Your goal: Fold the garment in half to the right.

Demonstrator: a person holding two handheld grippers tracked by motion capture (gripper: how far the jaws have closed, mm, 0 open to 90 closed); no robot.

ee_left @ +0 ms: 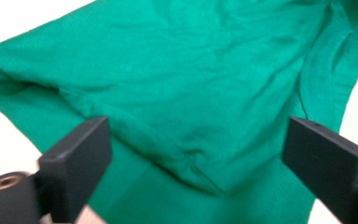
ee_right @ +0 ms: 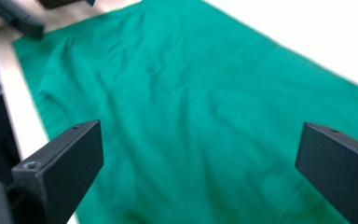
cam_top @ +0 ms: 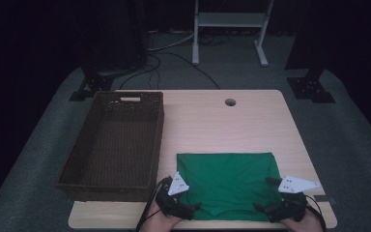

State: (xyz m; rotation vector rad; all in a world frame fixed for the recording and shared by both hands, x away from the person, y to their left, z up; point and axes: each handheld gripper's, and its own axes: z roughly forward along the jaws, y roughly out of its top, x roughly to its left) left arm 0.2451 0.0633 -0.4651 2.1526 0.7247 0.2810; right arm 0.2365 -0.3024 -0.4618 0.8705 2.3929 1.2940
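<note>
nearest to me, my left gripper [cam_top: 193,209] sits at the near left corner of the green shirt [cam_top: 228,183], low over the front edge of the worktop [cam_top: 212,121]. in the left gripper view its jaws stand wide apart, with a folded seam of the shirt [ee_left: 186,93] lying between them but pressed by neither pad, so it holds nothing. my right gripper [cam_top: 263,207] is at the shirt's near right corner, level with the left one. in the right gripper view its jaws are just as wide, over flat cloth [ee_right: 205,116], and they grip nothing either.

the shirt lies folded into a rough rectangle, flat on the near right part of the worktop, its near edge just short of the worktop's front rim. just beside it on the left stands a dark wicker basket [cam_top: 107,179], running from the front of the worktop to the back. further off, a small round hole [cam_top: 230,102] sits in the worktop near the far edge. beyond that, a white frame [cam_top: 229,21] and some cables [cam_top: 174,55] are on the grey floor [cam_top: 251,75].
</note>
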